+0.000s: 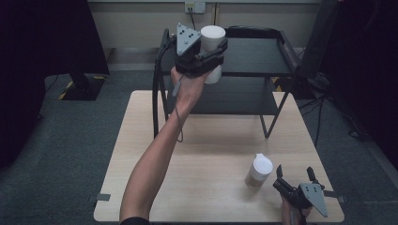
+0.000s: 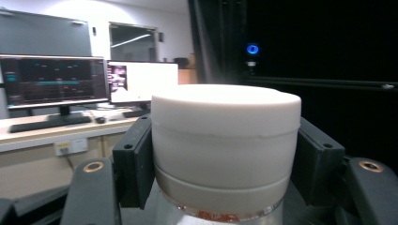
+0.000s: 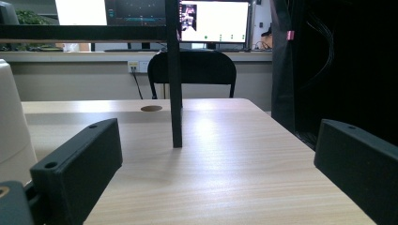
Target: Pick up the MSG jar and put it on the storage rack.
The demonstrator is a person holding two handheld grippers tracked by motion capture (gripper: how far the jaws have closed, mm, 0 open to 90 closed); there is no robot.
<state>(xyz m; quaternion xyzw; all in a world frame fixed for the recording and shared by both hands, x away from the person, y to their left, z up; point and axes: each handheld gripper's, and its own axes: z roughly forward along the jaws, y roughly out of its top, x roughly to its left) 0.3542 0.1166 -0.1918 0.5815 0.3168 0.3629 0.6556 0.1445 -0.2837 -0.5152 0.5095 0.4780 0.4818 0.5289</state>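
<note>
Left tool [image 1: 213,49] clamped on white jar [image 1: 212,40] above shelf rack [image 1: 263,56], right tool [image 1: 295,180] wide beside bottle [image 1: 258,171].

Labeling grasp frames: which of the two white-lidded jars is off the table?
The jar clamped in the left gripper, raised by the black rack; the other jar stands on the table.

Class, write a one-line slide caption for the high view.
Left gripper lifts a white-lidded jar beside the black shelf rack; right gripper rests open near a second jar.
</note>
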